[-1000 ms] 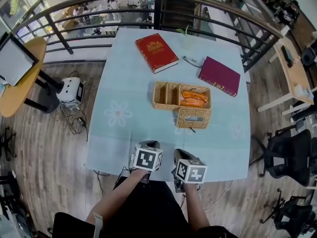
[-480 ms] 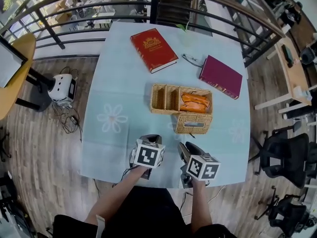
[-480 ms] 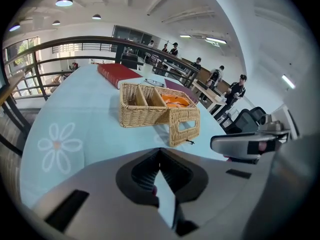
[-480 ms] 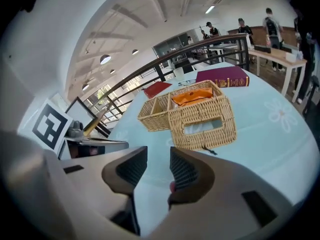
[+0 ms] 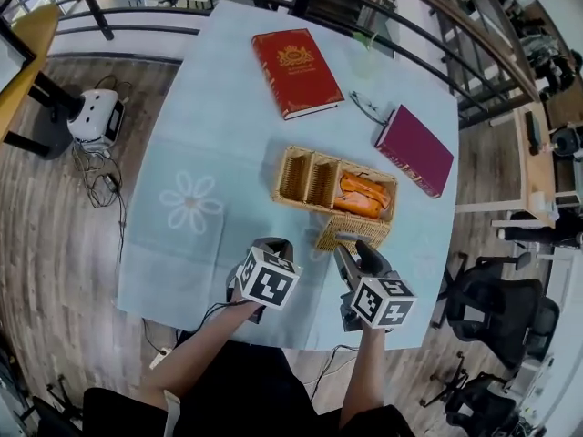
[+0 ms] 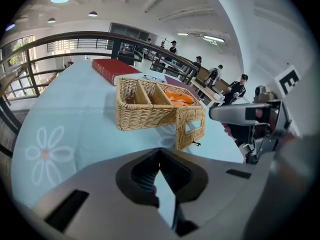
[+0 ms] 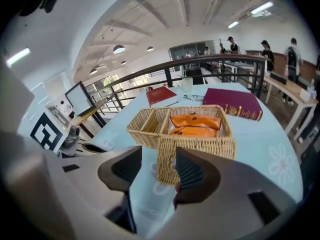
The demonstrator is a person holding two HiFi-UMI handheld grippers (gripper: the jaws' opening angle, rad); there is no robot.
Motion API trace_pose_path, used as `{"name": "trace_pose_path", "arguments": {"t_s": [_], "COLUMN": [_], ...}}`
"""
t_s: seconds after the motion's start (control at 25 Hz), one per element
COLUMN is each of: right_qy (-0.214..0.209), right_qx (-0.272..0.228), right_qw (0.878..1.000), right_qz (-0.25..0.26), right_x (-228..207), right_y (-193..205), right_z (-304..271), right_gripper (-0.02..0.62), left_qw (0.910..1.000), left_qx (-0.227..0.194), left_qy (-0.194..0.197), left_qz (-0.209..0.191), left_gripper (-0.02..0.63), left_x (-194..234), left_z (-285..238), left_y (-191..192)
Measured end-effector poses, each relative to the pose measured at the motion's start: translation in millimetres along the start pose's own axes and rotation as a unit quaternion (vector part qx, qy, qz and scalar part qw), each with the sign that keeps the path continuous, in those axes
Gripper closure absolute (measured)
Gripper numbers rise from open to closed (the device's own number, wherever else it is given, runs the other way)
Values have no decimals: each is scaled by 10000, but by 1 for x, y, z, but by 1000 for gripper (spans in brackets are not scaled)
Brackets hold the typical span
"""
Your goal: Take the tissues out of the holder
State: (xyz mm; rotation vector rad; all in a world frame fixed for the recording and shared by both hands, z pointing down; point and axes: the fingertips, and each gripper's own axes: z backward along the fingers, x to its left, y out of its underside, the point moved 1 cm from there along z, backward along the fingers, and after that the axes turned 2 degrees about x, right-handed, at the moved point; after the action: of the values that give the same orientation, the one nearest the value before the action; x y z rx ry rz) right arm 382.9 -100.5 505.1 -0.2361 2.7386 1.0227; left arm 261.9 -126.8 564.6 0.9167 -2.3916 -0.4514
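Note:
A wicker holder point(image 5: 296, 178) sits mid-table with orange tissue packs point(image 5: 358, 196) in its right compartment and a slotted wicker box point(image 5: 344, 231) at its near end. My right gripper point(image 5: 352, 249) hovers just short of that box. Its jaws are opening and hold nothing. In the right gripper view the box point(image 7: 200, 146) shows through the gap of the right gripper point(image 7: 157, 171), with the packs point(image 7: 195, 125) behind. My left gripper point(image 5: 273, 248) is shut and empty, left of the right one. From the left gripper point(image 6: 159, 166) the holder point(image 6: 145, 109) lies ahead.
A red book point(image 5: 294, 71) lies at the table's far side, a maroon book point(image 5: 414, 150) at the right, glasses point(image 5: 367, 107) between them. A metal railing point(image 5: 428, 25) runs behind the table. Black office chairs point(image 5: 487, 294) stand to the right, a white device point(image 5: 91, 116) on the floor at left.
Both grippers have moved forward over the table toward the wicker holder. The right gripper's jaws have gone from shut to parted. The head view has tilted.

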Motion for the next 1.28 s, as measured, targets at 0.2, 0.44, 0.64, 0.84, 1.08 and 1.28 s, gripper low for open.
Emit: {"name": "trace_pose_path", "arguments": {"t_s": [0.2,0.44,0.64,0.84,1.08,1.28], "right_qy": [176,160,167,142,15,-167], "right_qx": [235,372,498,722,1233,1619], "right_qw": [9886,9780,9679,9498,9283,9169], "right_qz": [1477,2048,2458,3040,3507,3645], "right_x": [-18,-33,-42,-46,-55,-65], "right_y": [-21,-40,-56,-66,-65,-67], "right_z": [-14,-30,-45,-60,-85,-102], "right_gripper": [367,353,341,331,308,305], "left_qw": [9999,9999,9997,9996,9993,9991], "left_qx": [49,103,171,255,264,288], "left_qy": [87,122,145,147,230,244], "left_qz": [-3,48,81,50,124,216], "left_gripper": [595,597,597,597,595,597], "left_x": [4,12,18,22,23,26], "left_z": [-10,-16,-20,-25,-25,-26], "left_y": [-3,-4,-3,0,0,3]}}
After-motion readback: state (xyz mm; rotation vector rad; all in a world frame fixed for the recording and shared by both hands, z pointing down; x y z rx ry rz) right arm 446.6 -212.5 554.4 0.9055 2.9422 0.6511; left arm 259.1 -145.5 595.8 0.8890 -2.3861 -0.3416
